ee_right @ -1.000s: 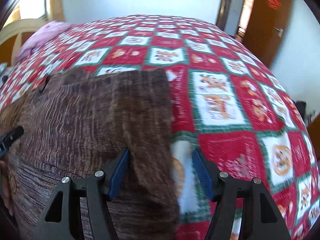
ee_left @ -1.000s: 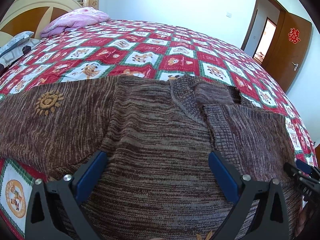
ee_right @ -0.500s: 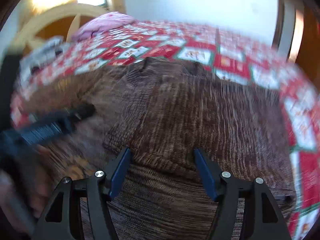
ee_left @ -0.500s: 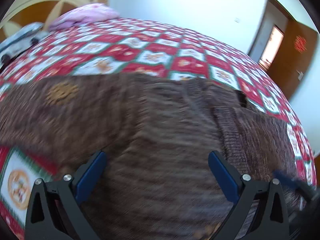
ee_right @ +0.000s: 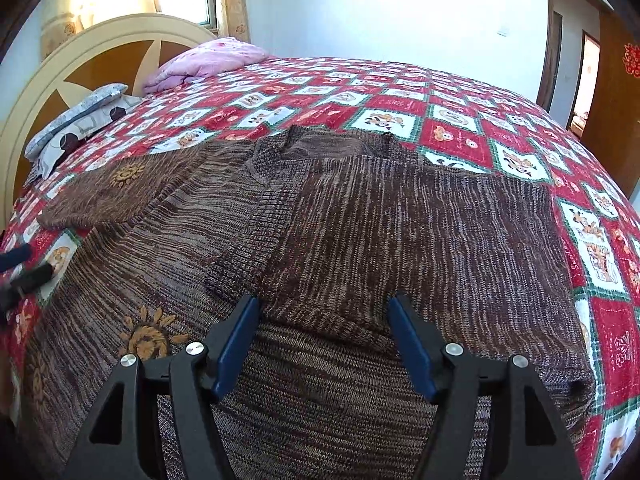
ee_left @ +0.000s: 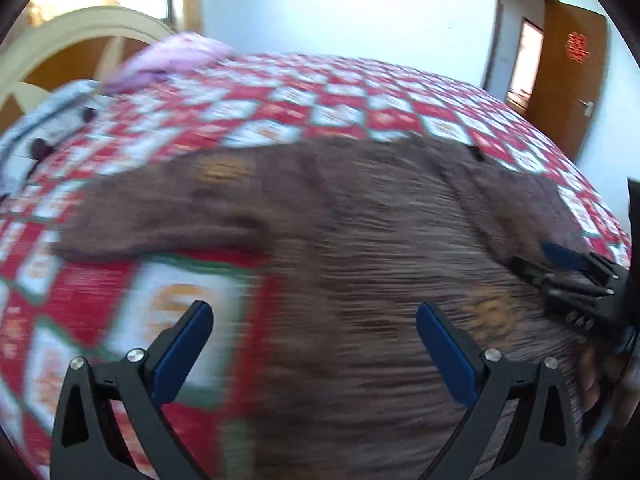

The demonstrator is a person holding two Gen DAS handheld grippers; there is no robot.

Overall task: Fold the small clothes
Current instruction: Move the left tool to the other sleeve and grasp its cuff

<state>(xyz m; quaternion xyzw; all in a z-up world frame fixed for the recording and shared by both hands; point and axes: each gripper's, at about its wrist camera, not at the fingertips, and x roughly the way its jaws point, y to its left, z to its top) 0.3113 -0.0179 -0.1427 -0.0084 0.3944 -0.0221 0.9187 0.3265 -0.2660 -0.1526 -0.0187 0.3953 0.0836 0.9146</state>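
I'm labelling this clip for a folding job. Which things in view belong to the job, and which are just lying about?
Job: brown knit sweater, left gripper, right gripper.
Lying about: pink blanket, grey pillow, checked bedspread underneath.

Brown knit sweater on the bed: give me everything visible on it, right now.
The brown marled knit sweater lies flat on the red and white checked quilt, collar toward the headboard. It is soft, ribbed at the collar and along a vertical band, with orange embroidered sun flowers on the chest and on one sleeve. One sleeve is folded across the body; the other stretches out over the quilt. The right gripper stands open above the folded sleeve's cuff edge, gripping nothing. The left gripper is open over the hem side, blurred.
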